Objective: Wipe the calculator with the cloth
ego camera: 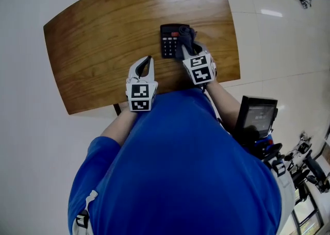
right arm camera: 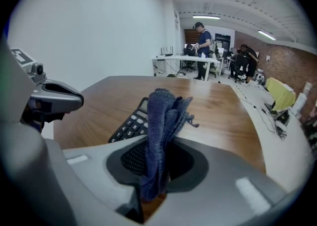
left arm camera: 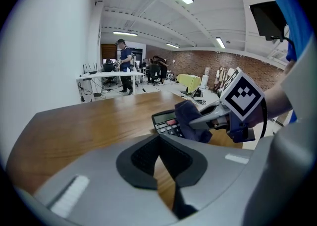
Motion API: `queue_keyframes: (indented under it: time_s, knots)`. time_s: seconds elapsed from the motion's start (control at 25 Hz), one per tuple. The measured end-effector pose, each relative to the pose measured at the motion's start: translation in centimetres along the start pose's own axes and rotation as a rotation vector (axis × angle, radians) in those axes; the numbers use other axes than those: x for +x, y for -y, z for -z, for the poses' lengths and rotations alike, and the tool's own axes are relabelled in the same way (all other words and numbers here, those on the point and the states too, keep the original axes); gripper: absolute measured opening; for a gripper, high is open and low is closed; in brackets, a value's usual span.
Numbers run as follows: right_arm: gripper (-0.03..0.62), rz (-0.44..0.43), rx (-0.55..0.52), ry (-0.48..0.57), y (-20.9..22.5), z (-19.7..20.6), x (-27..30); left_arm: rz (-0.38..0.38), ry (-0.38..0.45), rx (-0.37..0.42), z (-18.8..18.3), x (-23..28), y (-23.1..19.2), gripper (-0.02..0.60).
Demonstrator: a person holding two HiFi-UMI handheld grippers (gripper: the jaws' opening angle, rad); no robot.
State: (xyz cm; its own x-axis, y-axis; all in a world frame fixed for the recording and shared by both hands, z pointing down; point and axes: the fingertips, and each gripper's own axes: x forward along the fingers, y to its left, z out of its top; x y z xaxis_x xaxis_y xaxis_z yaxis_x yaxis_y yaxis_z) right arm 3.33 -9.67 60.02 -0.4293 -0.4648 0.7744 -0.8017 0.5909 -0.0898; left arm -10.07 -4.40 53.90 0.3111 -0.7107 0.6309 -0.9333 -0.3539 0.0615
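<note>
Two hand-held grippers are appearing over a brown wooden table, as seen from the head view. The right gripper is clamping a dark blue cloth. In the right gripper view its jaws are pressing on the cloth, which is bunching upward between them in folds. The cloth is sitting over the right part of a black calculator, which is lying flat on the table near its front edge. In the left gripper view the cloth is covering the keys on that side of the calculator. The display and a red key are showing beside it.

The left gripper is hanging to the left of the calculator, apart from it and near the table's front edge. Its jaws are meeting with nothing between them, and only a thin sliver of wood is showing at the seam. Whether it is touching the table cannot be told.
</note>
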Motion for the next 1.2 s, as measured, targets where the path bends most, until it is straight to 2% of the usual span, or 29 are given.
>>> queue_keyframes:
  time_s: [0.2, 0.36, 0.48, 0.88, 1.04, 1.2]
  knots:
    - [0.080, 0.052, 0.017, -0.020, 1.8, 1.9, -0.9, 0.014, 0.009, 0.006, 0.4, 0.4, 0.4, 0.005]
    - [0.080, 0.048, 0.001, -0.021, 1.5, 1.8, -1.1, 0.013, 0.014, 0.004, 0.5, 0.2, 0.3, 0.005]
    - [0.080, 0.013, -0.029, -0.003, -0.3, 0.8, -1.3, -0.005, 0.014, -0.002, 0.7, -0.7, -0.2, 0.005]
    - [0.080, -0.188, -0.121, 0.036, -8.0, -2.7, -0.2, -0.085, -0.003, -0.030, 0.3, -3.0, -1.4, 0.005]
    - [0.080, -0.199, -0.107, 0.021, -8.3, -1.9, 0.5, -0.088, -0.013, -0.036, 0.4, -3.3, -1.2, 0.005]
    - [0.080, -0.168, -0.091, 0.003, -6.9, -1.2, 0.6, -0.071, -0.020, -0.018, 0.6, -2.7, -0.9, 0.005]
